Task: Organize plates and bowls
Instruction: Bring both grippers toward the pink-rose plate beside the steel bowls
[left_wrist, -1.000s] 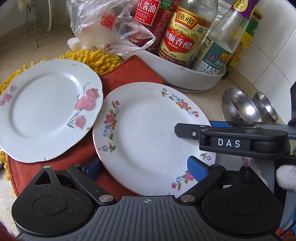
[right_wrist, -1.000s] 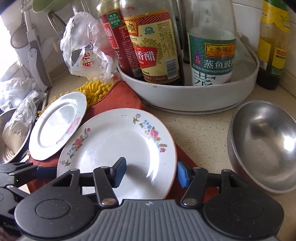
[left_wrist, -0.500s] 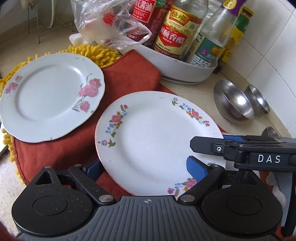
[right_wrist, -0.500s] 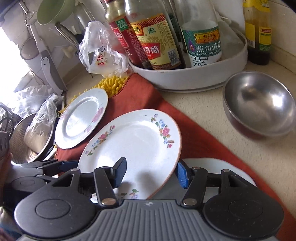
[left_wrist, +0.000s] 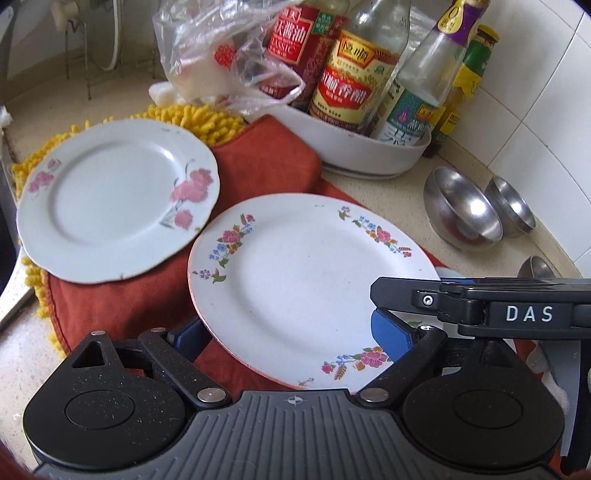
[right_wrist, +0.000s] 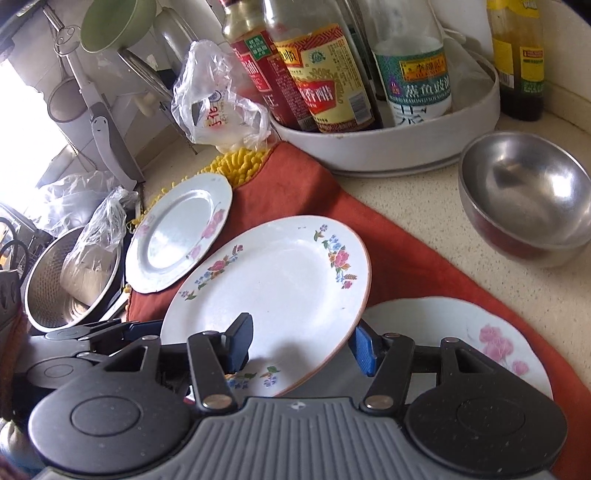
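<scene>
A white plate with small coloured flowers (left_wrist: 295, 280) (right_wrist: 273, 291) is held tilted above the red cloth (left_wrist: 258, 166). My left gripper (left_wrist: 291, 336) is shut on its near rim, one pad above and one below. My right gripper (right_wrist: 301, 343) is shut on its other rim and shows in the left wrist view (left_wrist: 480, 306). A pink-flowered plate (left_wrist: 110, 199) (right_wrist: 177, 232) lies on the cloth at the left. Another pink-flowered plate (right_wrist: 480, 336) lies under the right gripper. Two steel bowls (left_wrist: 461, 210) (left_wrist: 511, 210) stand on the counter at the right; the big one also shows in the right wrist view (right_wrist: 524, 195).
A white tray (left_wrist: 362, 151) (right_wrist: 406, 144) of sauce bottles stands at the back. A plastic bag (left_wrist: 221, 55) and a yellow mop cloth (left_wrist: 184, 118) lie beside it. A steel colander (right_wrist: 66, 284) with a bag is at the far left. The tiled wall (left_wrist: 535, 92) is at the right.
Both grippers have lifted the flowered plate and drawn it back from the bottle tray. A second pink-flowered plate has come into view under the right gripper.
</scene>
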